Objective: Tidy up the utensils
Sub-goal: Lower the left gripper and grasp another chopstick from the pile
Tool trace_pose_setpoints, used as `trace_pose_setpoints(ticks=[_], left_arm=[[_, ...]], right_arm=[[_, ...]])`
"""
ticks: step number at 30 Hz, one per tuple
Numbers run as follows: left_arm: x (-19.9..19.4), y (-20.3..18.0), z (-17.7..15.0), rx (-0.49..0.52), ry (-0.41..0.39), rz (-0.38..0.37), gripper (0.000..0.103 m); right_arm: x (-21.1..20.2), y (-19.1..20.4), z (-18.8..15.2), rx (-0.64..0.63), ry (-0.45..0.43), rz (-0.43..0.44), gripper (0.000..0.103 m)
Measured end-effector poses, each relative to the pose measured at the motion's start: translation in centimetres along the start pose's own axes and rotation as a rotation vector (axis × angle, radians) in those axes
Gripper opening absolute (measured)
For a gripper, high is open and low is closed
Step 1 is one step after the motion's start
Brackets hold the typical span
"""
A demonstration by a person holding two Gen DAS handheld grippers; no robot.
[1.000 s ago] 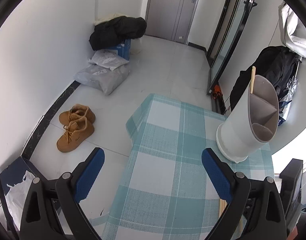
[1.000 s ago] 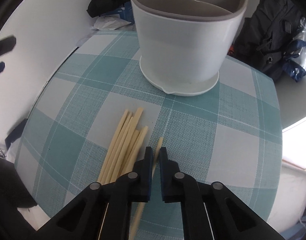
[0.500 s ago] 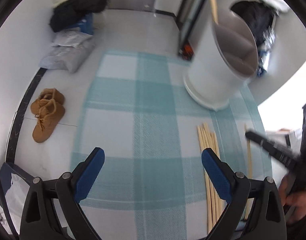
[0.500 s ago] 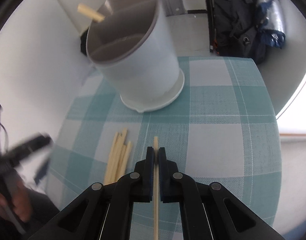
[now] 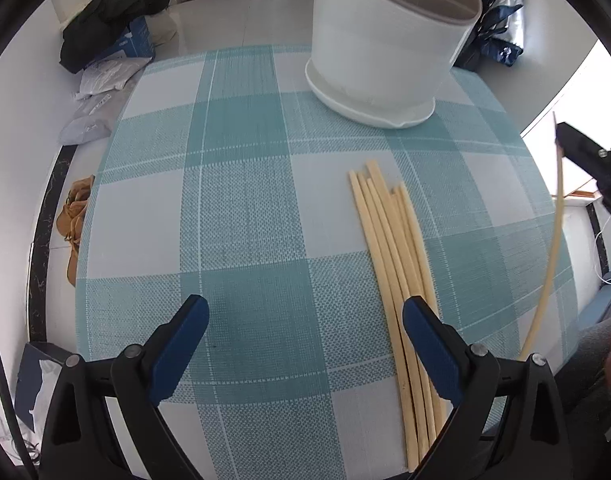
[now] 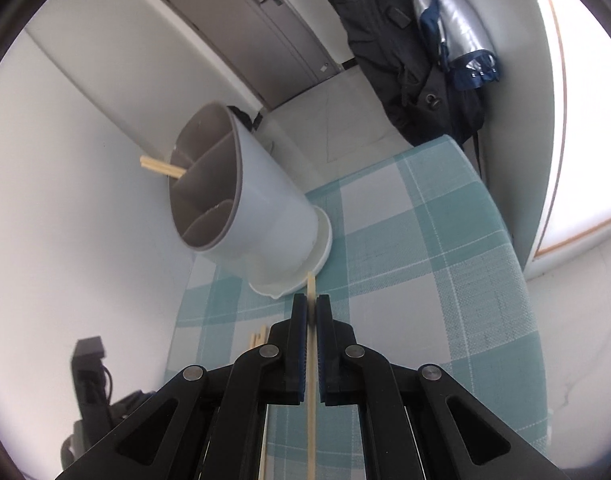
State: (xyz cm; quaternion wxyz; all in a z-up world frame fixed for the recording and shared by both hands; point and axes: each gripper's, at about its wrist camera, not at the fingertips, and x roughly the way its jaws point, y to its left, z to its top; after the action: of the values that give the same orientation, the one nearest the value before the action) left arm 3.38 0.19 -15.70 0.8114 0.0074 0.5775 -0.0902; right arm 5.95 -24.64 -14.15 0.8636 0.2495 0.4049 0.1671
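Observation:
A white utensil holder [image 5: 389,40] with grey dividers stands at the far side of the teal checked tablecloth [image 5: 245,208]. Several pale wooden chopsticks [image 5: 393,256] lie bundled on the cloth. My left gripper [image 5: 305,316] hovers open over the cloth, its right finger above the bundle's near end. My right gripper [image 6: 311,307] is shut on one chopstick [image 6: 311,400], lifted off the table, its tip pointing toward the holder [image 6: 241,208]. One chopstick [image 6: 163,167] stands in the holder's far compartment. The held chopstick [image 5: 549,248] and right gripper [image 5: 555,142] show at the left wrist view's right edge.
The table's edges drop off to a white floor on the left and far side. Brown boots [image 5: 75,220], grey bags [image 5: 93,116] and a black jacket [image 5: 113,16] lie on the floor. Dark bags and a silver umbrella [image 6: 457,28] hang at the right.
My right gripper lifted one chopstick off the cloth and rolled as it rose toward the holder. My left gripper swung down over the chopstick bundle, staying open.

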Motion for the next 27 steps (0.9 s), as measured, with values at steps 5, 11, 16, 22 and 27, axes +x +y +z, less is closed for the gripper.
trace_pose_setpoints(ticks=[5, 11, 16, 22, 27], left_arm=[[0.0, -0.4, -0.3, -0.007, 0.016, 0.029, 0.095], [0.2, 0.3, 0.0, -0.060, 0.038, 0.059, 0.095], [0.5, 0.5, 0.5, -0.087, 0.051, 0.065, 0.095], [0.7, -0.3, 0.9, -0.080, 0.050, 0.052, 0.095], [0.9, -1.1, 0.8, -0.042, 0.070, 0.103, 0.095]], right_arm=[[-1.0, -0.1, 0.3, -0.018, -0.032, -0.010, 0.003], [-2.1, 0.3, 0.0, -0.065, -0.055, -0.028, 0.003], [-2.4, 0.6, 0.1, -0.096, -0.068, -0.028, 0.003], [-3.0, 0.8, 0.1, -0.105, -0.083, -0.021, 0.003], [-3.0, 0.5, 0.1, -0.107, -0.082, -0.024, 0.003]])
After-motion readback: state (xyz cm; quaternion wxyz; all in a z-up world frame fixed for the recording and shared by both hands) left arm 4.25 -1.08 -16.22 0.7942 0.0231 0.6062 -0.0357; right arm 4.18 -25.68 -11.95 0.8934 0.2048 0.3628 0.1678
